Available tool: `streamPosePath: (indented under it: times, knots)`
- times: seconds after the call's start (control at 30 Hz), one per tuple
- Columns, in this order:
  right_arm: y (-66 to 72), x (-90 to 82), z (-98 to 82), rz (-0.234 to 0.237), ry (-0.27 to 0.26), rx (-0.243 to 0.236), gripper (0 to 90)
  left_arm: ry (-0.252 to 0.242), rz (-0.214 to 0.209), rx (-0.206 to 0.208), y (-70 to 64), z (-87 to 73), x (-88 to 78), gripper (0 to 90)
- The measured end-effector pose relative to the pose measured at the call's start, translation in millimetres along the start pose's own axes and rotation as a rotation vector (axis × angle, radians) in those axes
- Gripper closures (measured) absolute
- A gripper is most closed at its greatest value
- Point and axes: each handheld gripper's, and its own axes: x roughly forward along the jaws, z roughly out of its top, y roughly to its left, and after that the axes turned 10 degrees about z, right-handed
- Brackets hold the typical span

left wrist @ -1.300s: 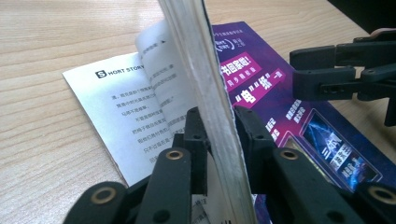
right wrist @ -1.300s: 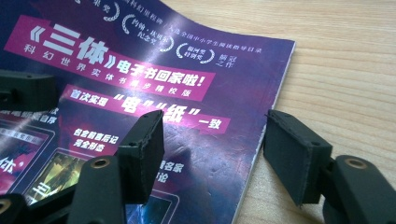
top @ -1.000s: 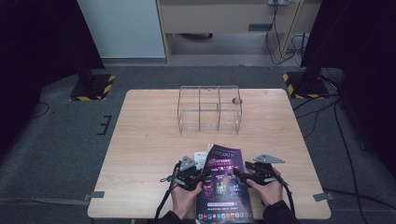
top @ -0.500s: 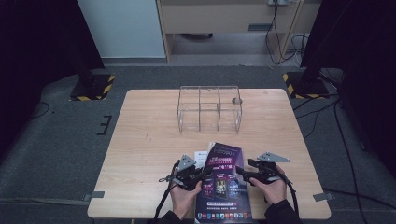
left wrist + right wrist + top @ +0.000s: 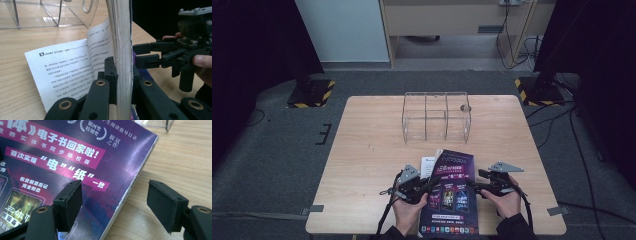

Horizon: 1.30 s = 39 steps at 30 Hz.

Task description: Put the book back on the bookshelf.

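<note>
A thick book with a purple cover (image 5: 453,192) lies cover up at the table's near edge. My left gripper (image 5: 424,186) is at its left side, shut on the cover and the block of pages (image 5: 123,37). In the left gripper view its jaws (image 5: 122,72) clamp that block, and a white printed page (image 5: 67,67) lies flat on the wood beneath. My right gripper (image 5: 479,186) is at the book's right side, open. In its own view the right gripper (image 5: 115,202) has one jaw over the cover (image 5: 62,157) and the other over bare wood, straddling the book's edge without touching it.
A clear acrylic organiser (image 5: 435,117) with three compartments stands at the far middle of the wooden table (image 5: 372,150). A small round hole (image 5: 465,107) sits in the tabletop by its right end. The table's near edge is close under both hands.
</note>
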Motion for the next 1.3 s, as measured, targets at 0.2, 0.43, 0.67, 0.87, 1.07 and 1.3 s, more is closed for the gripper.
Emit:
streamPosePath:
  times: [0.2, 0.43, 0.67, 0.87, 1.07, 1.3]
  knots:
    - [2.0, -0.8, 1.0, 0.037, -0.017, 0.013, 27.8, -0.027, -0.013, 0.012, -4.0, 4.7, -6.0, 83.4]
    - [3.5, -2.9, 3.0, 0.074, -0.060, 0.027, 26.2, -0.063, -0.023, 0.016, -6.1, 10.4, -13.8, 83.4]
    - [6.5, -2.9, 4.1, 0.112, -0.078, 0.036, 24.8, -0.090, -0.029, 0.012, -4.7, 15.2, -20.7, 83.5]
    - [6.8, -1.2, 4.0, 0.149, -0.092, 0.049, 24.7, -0.112, -0.034, 0.007, -4.0, 17.9, -24.7, 83.4]
    - [7.9, 1.6, 3.5, 0.193, -0.099, 0.063, 24.4, -0.130, -0.042, 0.008, -4.1, 20.2, -28.3, 83.4]
    - [10.5, 5.7, 2.3, 0.250, -0.093, 0.078, 24.5, -0.143, -0.051, 0.012, -5.2, 21.4, -30.1, 83.4]
